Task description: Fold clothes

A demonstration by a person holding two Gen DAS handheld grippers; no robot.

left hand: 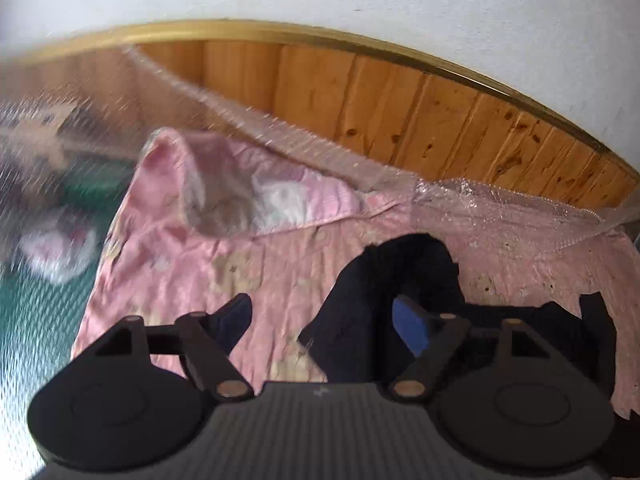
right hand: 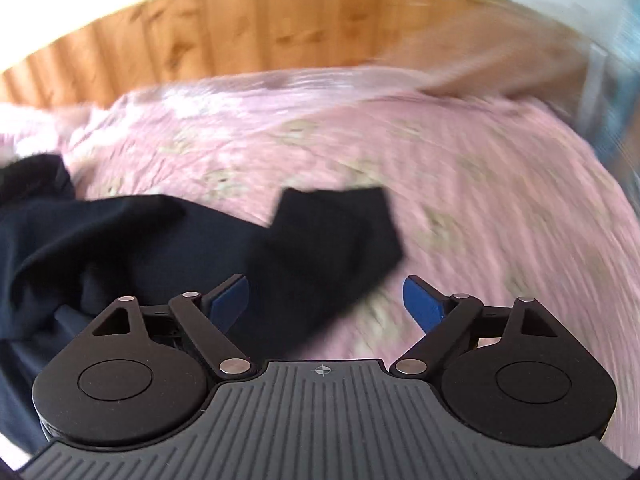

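Your left gripper hangs spread wide over the pink sheet; dark cloth bunches against its right finger.

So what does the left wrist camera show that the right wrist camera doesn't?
Only the left wrist view shows a pink patterned pillow, clear bubble wrap and a teal textured mat. Only the right wrist view shows the dark navy garment's sleeve end lying flat between the open right hand-held gripper fingers. Both show the pink floral bedsheet, wooden panelled headboard and dark garment.
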